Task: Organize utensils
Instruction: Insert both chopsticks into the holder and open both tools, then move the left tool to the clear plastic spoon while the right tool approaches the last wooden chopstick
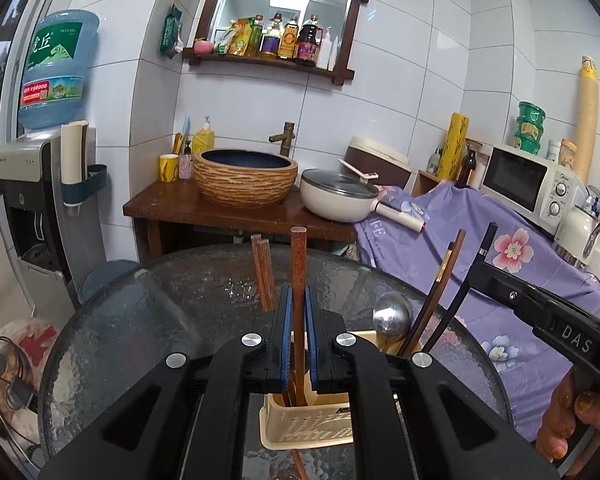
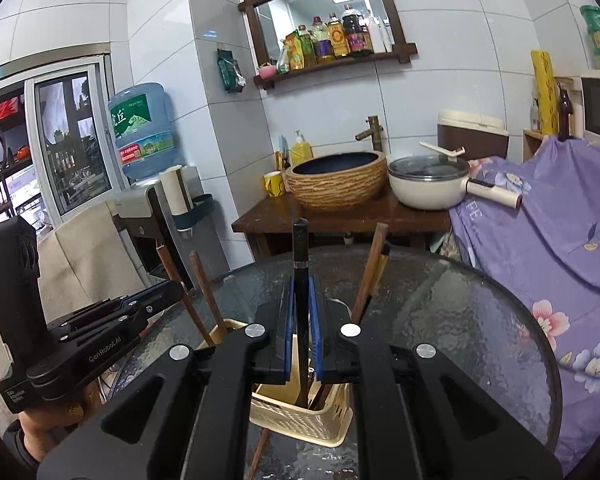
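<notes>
My left gripper [image 1: 299, 300] is shut on a reddish-brown wooden chopstick [image 1: 299, 264] that stands upright, its lower end down in a beige slotted utensil basket [image 1: 308, 424] on the round glass table. My right gripper [image 2: 301, 300] is shut on a black chopstick [image 2: 301, 252], also upright with its lower end inside the same basket [image 2: 300, 416]. The basket also holds a metal spoon [image 1: 392, 316], more brown chopsticks [image 1: 263, 276] and dark chopsticks [image 1: 444, 284]. In the left wrist view the right gripper [image 1: 480, 270] enters from the right; in the right wrist view the left gripper [image 2: 172, 286] is at left.
The glass table [image 1: 148, 320] is ringed by a purple flowered cloth [image 1: 512, 264] at right and a water dispenser [image 1: 40, 184] at left. Behind stand a wooden stand with a woven basin [image 1: 245, 176] and a white lidded pan [image 1: 340, 196]. One more chopstick [image 2: 260, 452] lies under the basket.
</notes>
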A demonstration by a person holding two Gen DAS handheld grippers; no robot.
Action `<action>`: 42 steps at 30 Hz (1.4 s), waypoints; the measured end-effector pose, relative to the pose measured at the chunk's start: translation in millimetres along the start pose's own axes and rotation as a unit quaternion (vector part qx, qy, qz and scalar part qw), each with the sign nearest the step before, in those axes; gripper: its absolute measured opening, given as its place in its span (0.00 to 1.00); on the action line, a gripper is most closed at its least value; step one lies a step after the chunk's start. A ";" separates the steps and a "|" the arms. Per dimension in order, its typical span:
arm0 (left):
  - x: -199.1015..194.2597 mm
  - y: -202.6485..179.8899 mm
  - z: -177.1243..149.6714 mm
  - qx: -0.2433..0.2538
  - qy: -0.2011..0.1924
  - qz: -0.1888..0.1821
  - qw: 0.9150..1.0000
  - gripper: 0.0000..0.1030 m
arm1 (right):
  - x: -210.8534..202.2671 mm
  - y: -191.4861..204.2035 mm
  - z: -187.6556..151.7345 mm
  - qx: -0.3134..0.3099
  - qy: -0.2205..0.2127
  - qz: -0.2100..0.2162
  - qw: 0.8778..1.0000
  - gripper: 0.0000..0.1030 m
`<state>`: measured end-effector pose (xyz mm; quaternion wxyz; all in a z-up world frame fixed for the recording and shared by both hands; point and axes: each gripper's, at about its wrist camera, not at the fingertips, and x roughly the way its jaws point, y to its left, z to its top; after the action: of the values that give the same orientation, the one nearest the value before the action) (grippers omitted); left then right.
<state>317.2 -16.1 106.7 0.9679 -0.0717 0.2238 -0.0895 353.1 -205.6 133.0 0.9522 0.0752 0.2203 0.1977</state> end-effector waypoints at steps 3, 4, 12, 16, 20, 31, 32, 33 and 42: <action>6.1 2.3 -3.6 -0.002 0.011 0.001 1.000 0.06 | 5.0 -5.7 -4.8 0.010 0.009 -0.001 1.000 0.08; 8.0 2.7 -4.9 -0.002 0.015 0.001 1.000 0.06 | 6.8 -7.9 -6.6 0.014 0.011 -0.003 1.000 0.08; 7.3 -0.6 -8.6 0.004 0.012 0.006 1.000 0.07 | 8.7 -15.5 -11.2 0.022 0.008 -0.017 1.000 0.08; 4.8 1.3 -10.8 -0.002 0.010 0.002 1.000 0.23 | 3.9 -16.2 -15.2 0.014 -0.004 -0.024 1.000 0.44; -8.3 4.6 -15.6 -0.017 -0.004 -0.015 1.000 0.54 | -5.9 -9.2 -19.3 -0.005 -0.017 -0.028 0.999 0.57; -50.1 17.4 -68.1 -0.001 0.016 0.013 1.000 0.89 | -42.5 3.8 -67.1 -0.040 -0.005 -0.044 0.998 0.65; -48.9 20.4 -77.0 -0.001 0.033 0.020 0.999 0.89 | -42.4 4.0 -75.1 -0.037 0.006 -0.042 0.998 0.65; -47.7 22.6 -83.8 -0.001 0.046 0.024 0.999 0.89 | -41.9 4.4 -81.1 -0.036 0.013 -0.040 0.998 0.65; -32.8 19.2 -160.9 0.032 0.149 0.033 0.988 0.72 | -25.7 0.7 -151.0 -0.022 0.094 -0.060 0.994 0.65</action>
<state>219.1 -6.6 -26.1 0.9277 -0.0195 0.3652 -0.0745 263.8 -207.0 8.5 0.9390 0.0216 0.3080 0.1513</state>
